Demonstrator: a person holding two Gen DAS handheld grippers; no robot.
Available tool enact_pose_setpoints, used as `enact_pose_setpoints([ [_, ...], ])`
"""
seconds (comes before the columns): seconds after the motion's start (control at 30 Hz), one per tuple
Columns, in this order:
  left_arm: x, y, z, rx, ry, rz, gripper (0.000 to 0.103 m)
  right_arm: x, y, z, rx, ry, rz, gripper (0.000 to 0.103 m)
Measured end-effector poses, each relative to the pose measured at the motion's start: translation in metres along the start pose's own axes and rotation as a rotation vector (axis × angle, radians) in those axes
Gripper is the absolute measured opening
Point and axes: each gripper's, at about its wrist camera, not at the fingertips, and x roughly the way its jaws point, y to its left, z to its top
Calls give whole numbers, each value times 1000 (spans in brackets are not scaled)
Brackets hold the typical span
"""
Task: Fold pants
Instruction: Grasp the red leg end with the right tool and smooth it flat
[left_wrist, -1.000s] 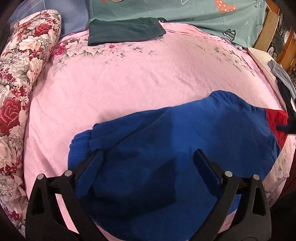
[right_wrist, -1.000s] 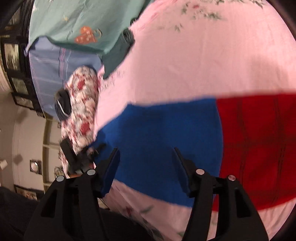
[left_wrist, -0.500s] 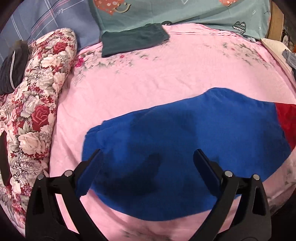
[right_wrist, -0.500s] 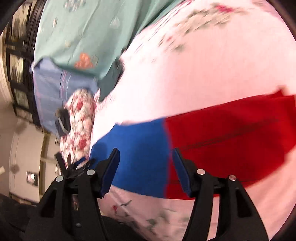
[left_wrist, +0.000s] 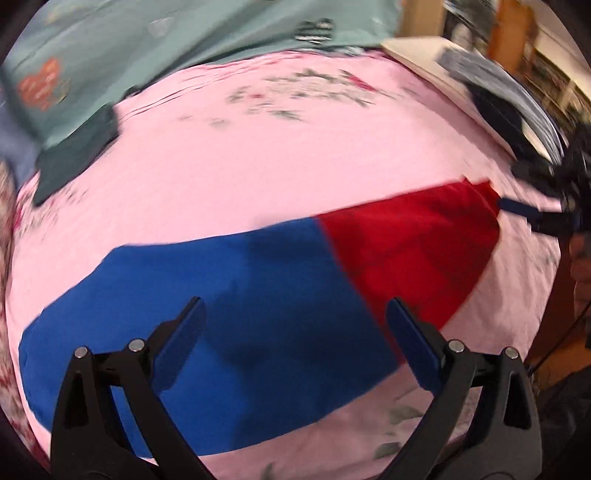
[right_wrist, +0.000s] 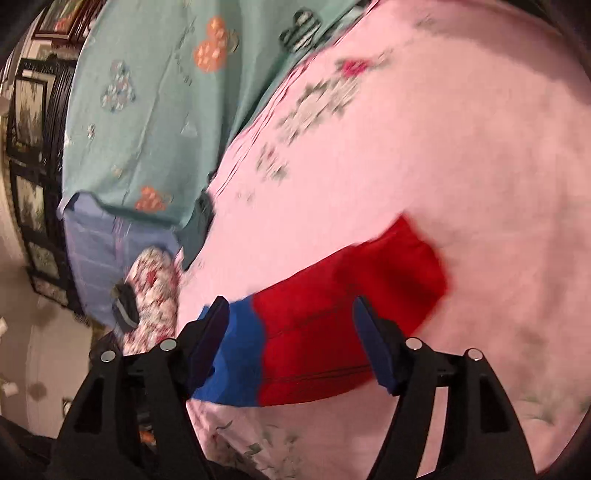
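Observation:
The blue and red pants (left_wrist: 280, 280) lie flat across the pink floral bedsheet (left_wrist: 280, 155), blue part to the left, red part to the right. My left gripper (left_wrist: 295, 328) is open above the blue part, near the colour seam, with nothing between its fingers. In the right wrist view the pants (right_wrist: 332, 314) show mostly red, with a blue strip at the left. My right gripper (right_wrist: 290, 332) hangs over the red part; its jaws are opening and the pads do not press on the cloth. The right gripper also shows at the left wrist view's far right edge (left_wrist: 543, 218).
A folded dark green garment (left_wrist: 77, 155) lies at the sheet's far left. A teal printed cover (right_wrist: 147, 103) lies behind the bed. A floral pillow (right_wrist: 153, 291) sits at the left. Folded clothes (left_wrist: 498, 85) rest at the far right. A person's hand (left_wrist: 581, 266) is at the right edge.
Both views swung to the right along the pants: the left one from the blue cuff to the colour seam, the right one onto the red end. The right jaws stand wider.

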Motion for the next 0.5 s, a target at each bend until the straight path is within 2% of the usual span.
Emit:
enact_pose_setpoints([
  [0.1, 12, -31, -3, 37, 40, -35, 99, -20, -25, -3, 33, -42, -62, 75],
  [0.2, 22, -46, -7, 38, 82, -44, 99, -26, -53, -6, 77, -17, -106, 76],
  [0.33, 33, -47, -5, 8, 119, -15, 99, -6, -54, -15, 39, 26, -116, 76],
  [0.5, 40, -44, -8, -37, 152, 17, 99, 17, -37, -8, -61, 26, -106, 75],
])
